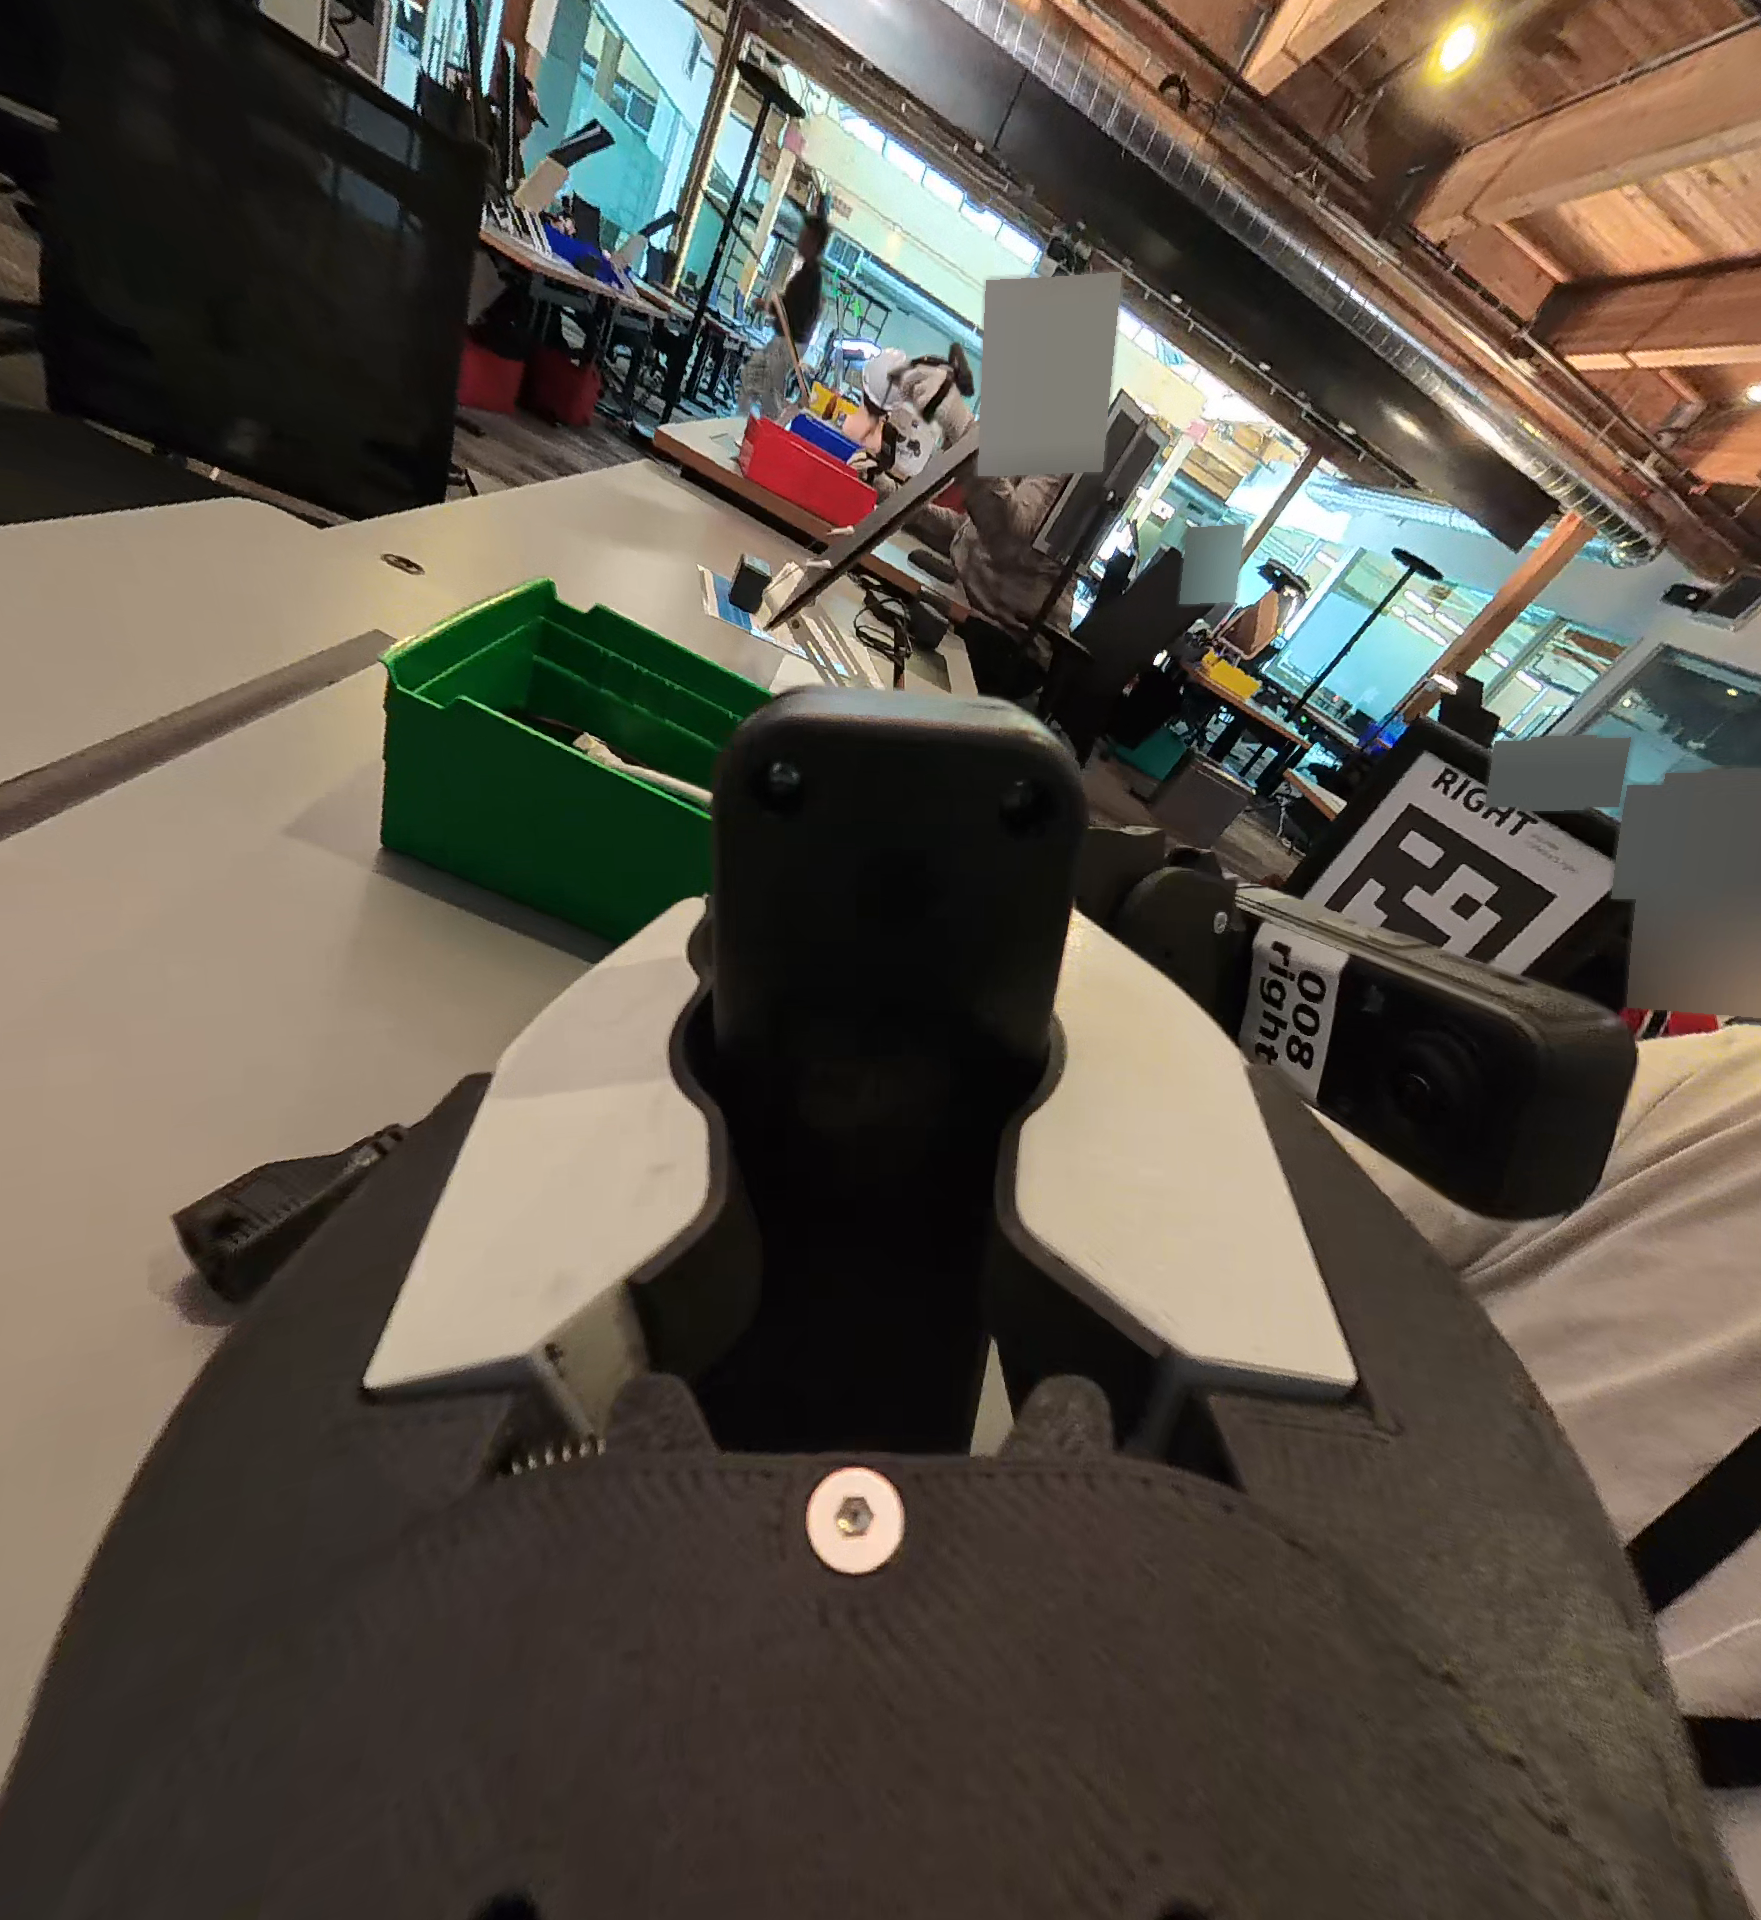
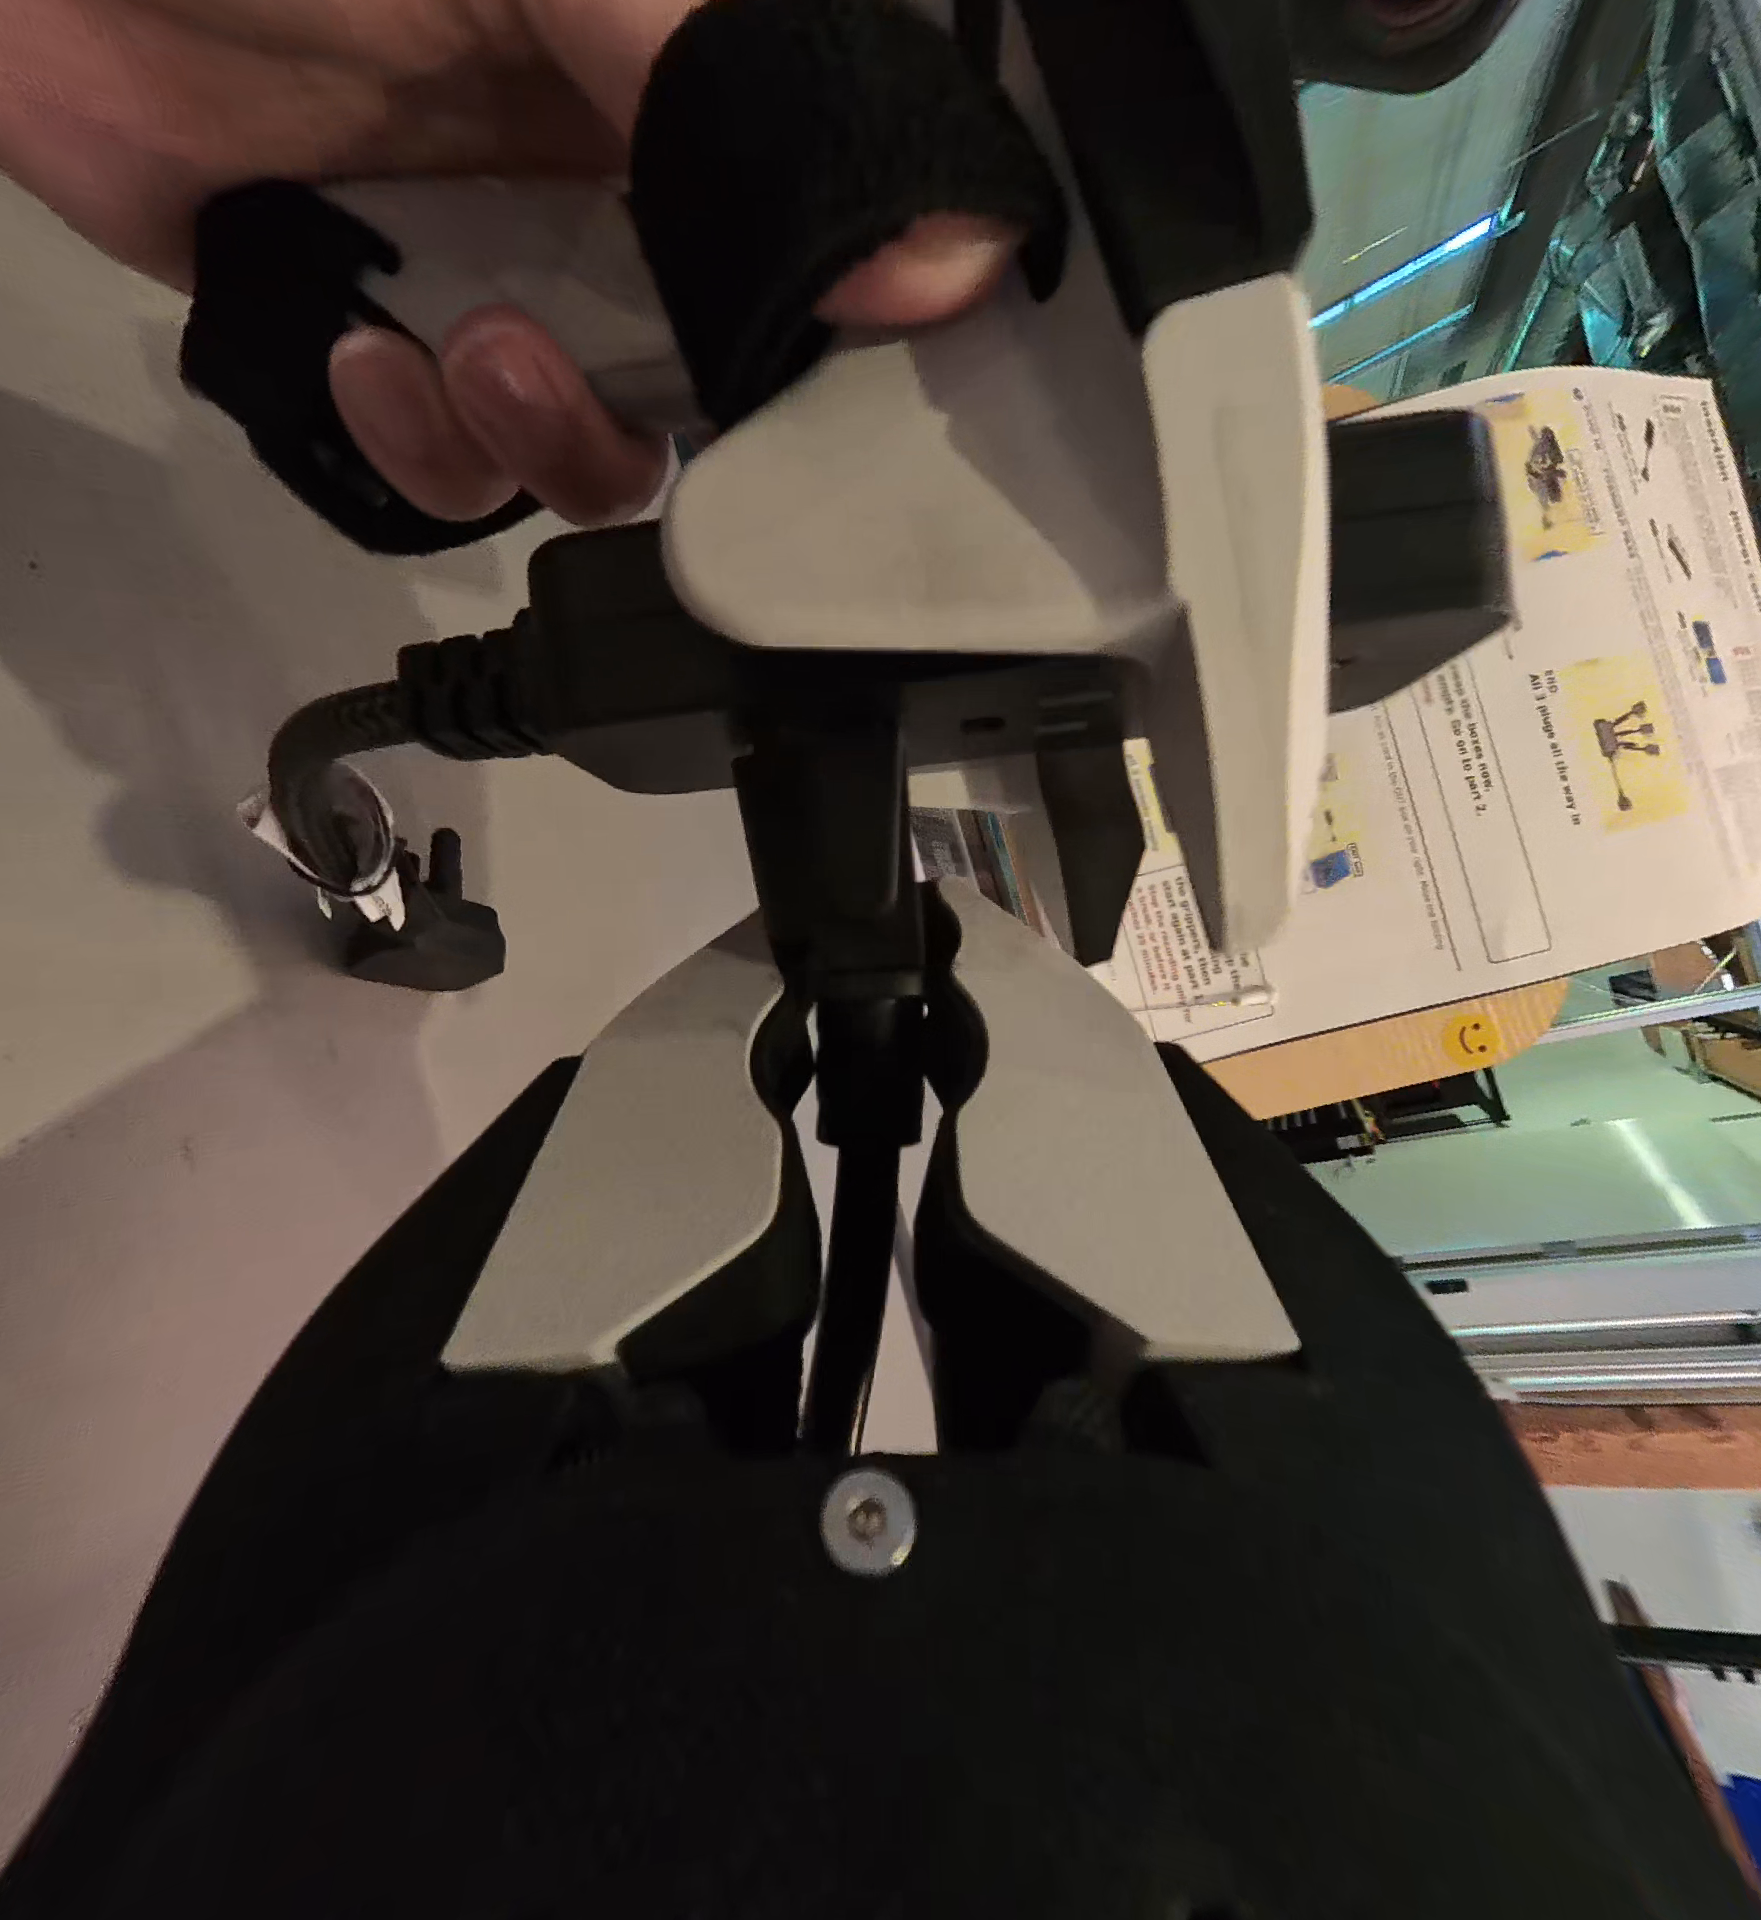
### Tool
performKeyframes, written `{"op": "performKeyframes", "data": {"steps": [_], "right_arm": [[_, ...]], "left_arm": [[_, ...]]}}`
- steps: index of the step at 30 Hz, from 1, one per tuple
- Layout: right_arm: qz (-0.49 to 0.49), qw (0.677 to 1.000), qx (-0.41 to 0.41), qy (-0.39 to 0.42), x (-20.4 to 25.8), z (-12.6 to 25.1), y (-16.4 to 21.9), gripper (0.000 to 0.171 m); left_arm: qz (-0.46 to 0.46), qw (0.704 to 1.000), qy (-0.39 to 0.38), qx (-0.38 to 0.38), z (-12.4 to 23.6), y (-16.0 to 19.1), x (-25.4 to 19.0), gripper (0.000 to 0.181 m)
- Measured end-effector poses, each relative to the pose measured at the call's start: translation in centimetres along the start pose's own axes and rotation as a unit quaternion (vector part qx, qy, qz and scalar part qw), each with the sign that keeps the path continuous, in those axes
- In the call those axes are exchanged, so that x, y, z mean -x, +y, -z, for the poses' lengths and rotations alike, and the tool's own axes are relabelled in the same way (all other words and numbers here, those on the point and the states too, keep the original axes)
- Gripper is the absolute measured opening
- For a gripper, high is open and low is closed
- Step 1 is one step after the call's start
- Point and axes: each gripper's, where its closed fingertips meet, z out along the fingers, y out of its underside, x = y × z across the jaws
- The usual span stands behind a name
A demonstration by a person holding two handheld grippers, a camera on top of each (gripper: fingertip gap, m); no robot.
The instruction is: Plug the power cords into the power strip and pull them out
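Power strip (image 1: 891, 997), black, held upright between the fingers of the left gripper (image 1: 871, 1023), which is closed on its body; the strip's rounded end with two screws rises past the fingertips. Green bin (image 1: 543, 748) on the white table (image 1: 128, 987), ahead and left of this gripper; loose black plug (image 1: 273, 1210) lying just beside its left finger. Right gripper (image 2: 868, 1049), nearly closed, clamping a black power cord plug (image 2: 834, 873) at the cord end; the plug's front meets the side of the strip directly ahead, though how deep it sits cannot be told. Braided strip cable (image 2: 356, 717) curling off to the left. Another black plug (image 2: 429, 925) on the table, left of the right gripper. Printed instruction sheet (image 2: 1582, 675) beyond, to the right. Hand (image 2: 440, 343) in a black fingerless glove above, holding the left gripper.
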Motion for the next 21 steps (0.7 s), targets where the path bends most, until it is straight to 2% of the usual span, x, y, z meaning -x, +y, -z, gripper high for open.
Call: {"op": "performKeyframes", "data": {"steps": [3,7,8,9,11,14,16,18,19,20,21], "right_arm": [[-0.001,1.000,-0.005,-0.029,0.5,0.1,0.1,0.019],[0.133,0.991,-0.003,-0.010,0.5,0.9,-0.1,0.019],[0.169,0.986,0.002,0.004,0.3,0.9,-0.3,0.019],[0.212,0.977,0.006,0.010,0.3,0.8,-0.7,0.019],[0.315,0.949,0.017,-0.016,1.4,0.1,-1.5,0.019],[0.429,0.901,0.014,-0.068,4.1,-1.1,-3.6,0.019],[0.421,0.900,0.025,-0.108,6.3,-1.6,-4.3,0.020],[0.394,0.911,0.050,-0.116,7.5,-1.8,-4.3,0.031],[0.372,0.920,0.061,-0.104,7.5,-1.8,-4.4,0.041],[0.343,0.933,0.070,-0.085,7.2,-1.7,-4.5,0.053],[0.308,0.946,0.079,-0.071,6.9,-1.2,-4.5,0.054]], "left_arm": [[-0.003,1.000,-0.003,0.015,-0.1,0.4,0.2,0.051],[-0.014,0.998,0.019,0.050,0.0,1.4,-1.1,0.054],[-0.010,0.999,0.017,0.050,0.7,1.3,-1.5,0.064],[-0.010,0.999,-0.002,0.045,1.7,1.1,-1.6,0.067],[-0.025,0.996,-0.054,0.061,3.7,1.6,-1.2,0.061],[-0.006,0.982,-0.131,0.139,6.8,5.2,-1.2,0.047],[0.013,0.971,-0.163,0.176,8.7,8.9,-1.3,0.047],[0.044,0.970,-0.176,0.164,9.8,12.4,-1.0,0.044],[0.059,0.970,-0.178,0.156,10.3,14.1,-0.6,0.018],[0.075,0.970,-0.184,0.140,10.7,15.4,-0.3,0.020],[0.091,0.973,-0.171,0.126,10.7,16.4,-0.2,0.019]]}}
